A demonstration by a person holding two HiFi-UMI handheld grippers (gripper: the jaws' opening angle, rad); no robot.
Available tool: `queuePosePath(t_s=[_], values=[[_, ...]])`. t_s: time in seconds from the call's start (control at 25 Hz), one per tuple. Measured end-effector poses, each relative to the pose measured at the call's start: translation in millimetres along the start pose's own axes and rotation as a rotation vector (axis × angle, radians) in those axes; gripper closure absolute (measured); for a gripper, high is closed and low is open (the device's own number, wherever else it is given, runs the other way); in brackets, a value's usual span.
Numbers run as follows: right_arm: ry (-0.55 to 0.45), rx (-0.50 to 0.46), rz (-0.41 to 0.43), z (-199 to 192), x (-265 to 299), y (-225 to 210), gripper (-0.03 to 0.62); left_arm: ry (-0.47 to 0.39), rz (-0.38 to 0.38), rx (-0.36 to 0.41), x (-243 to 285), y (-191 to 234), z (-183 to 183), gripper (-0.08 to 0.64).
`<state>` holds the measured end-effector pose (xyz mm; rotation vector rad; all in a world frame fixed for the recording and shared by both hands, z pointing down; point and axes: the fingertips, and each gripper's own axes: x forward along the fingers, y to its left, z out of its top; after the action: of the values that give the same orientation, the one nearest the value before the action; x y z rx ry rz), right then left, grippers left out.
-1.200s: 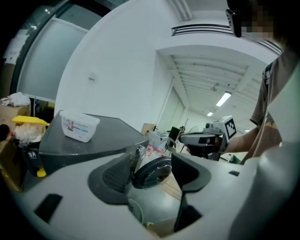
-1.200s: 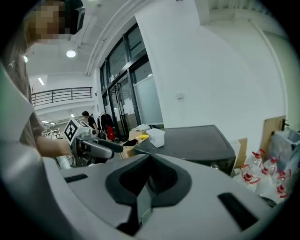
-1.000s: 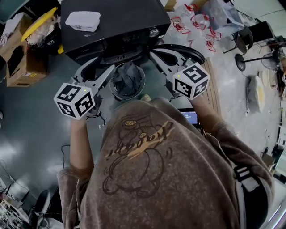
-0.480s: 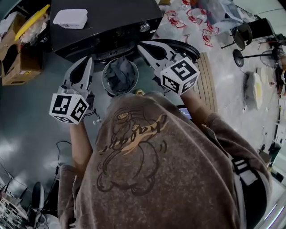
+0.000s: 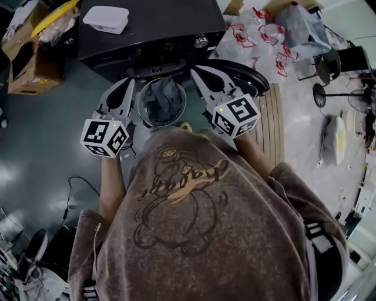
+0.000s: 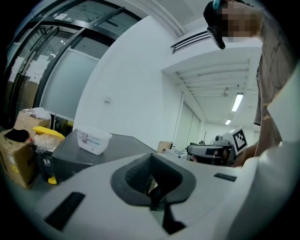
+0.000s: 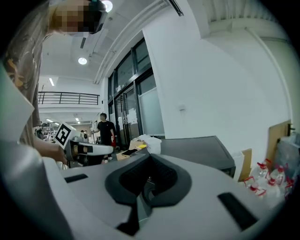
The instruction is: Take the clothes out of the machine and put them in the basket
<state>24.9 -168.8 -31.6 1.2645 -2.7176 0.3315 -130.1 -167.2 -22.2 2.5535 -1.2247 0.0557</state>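
Note:
A round mesh basket (image 5: 145, 115) stands on the floor in front of the black machine (image 5: 153, 29), with grey clothes (image 5: 162, 97) lying in it. My left gripper (image 5: 126, 83) is left of the basket, its jaws shut with nothing between them; in the left gripper view (image 6: 153, 188) the pads meet. My right gripper (image 5: 197, 71) is right of the basket, pointing at the machine's front. Its jaws also meet in the right gripper view (image 7: 146, 185) and hold nothing. The inside of the machine is hidden.
A white plastic box (image 5: 106, 18) sits on top of the machine. Cardboard boxes (image 5: 26, 56) stand at the left. Bags with red print (image 5: 264, 35), a fan stand (image 5: 335, 88) and wooden slats (image 5: 273, 117) are at the right. A person (image 7: 106, 131) stands far off.
The left gripper's jaws, spread wide a second ago, have closed empty. Both grippers have shifted a little beside the basket.

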Motion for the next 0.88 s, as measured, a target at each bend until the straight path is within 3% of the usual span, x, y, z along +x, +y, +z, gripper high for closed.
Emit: queuePosePath(t_s=[0.6, 0.88], values=[[0.022, -0.026, 0.089, -1.4, 12.1, 6.2, 0.597, -0.01, 0.058, -0.02, -5.2, 0.1, 6.1, 0.554], [0.024, -0.026, 0.09, -1.1, 15.9, 4.8, 0.603, -0.009, 0.108, -0.031, -13.0, 4.3, 6.0, 0.554]])
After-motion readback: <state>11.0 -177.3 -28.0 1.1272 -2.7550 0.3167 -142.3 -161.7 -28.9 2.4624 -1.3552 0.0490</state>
